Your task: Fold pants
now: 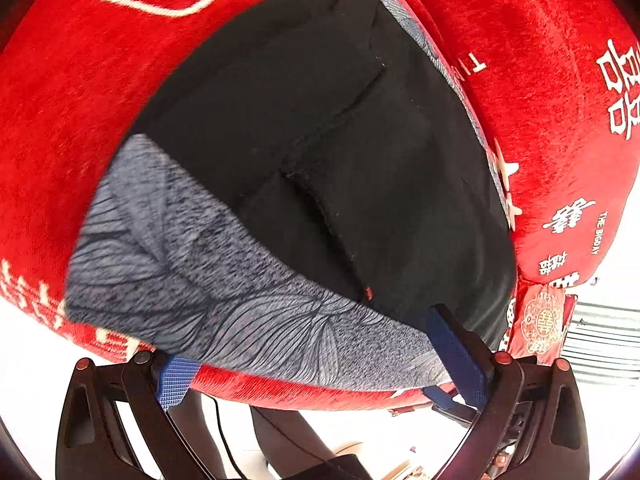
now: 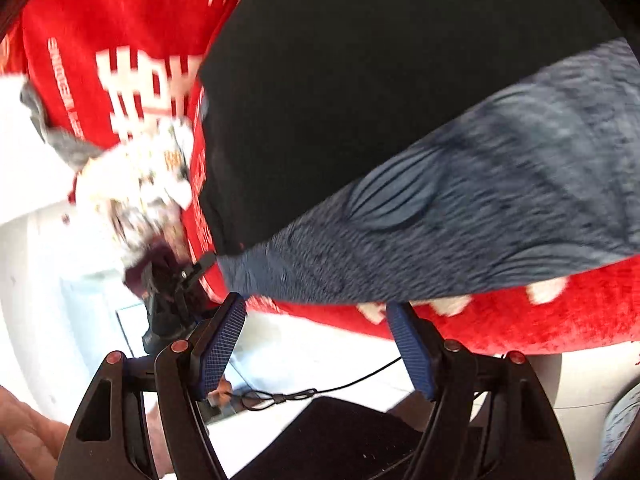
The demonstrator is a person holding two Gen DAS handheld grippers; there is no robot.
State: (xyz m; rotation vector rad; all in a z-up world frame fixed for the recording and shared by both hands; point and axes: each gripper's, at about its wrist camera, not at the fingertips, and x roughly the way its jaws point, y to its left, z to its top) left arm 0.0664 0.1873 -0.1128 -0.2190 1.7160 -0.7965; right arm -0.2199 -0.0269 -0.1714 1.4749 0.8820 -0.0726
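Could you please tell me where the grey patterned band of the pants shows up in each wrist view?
Left wrist: grey patterned band runs across lower left to centre.
Right wrist: it crosses centre to right edge.
Shared landmark: the red blanket beneath the pants.

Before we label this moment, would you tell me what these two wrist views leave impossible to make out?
- Pants: legs and full outline cut off by the frame edges in both views.
- Left gripper: jaws stand wide; its left pad slips under the grey band, so contact there is unclear.
- Right gripper: open below the band; motion blur hides how close the tips are.
- White patterned thing at the red cover's edge: too blurred to identify.
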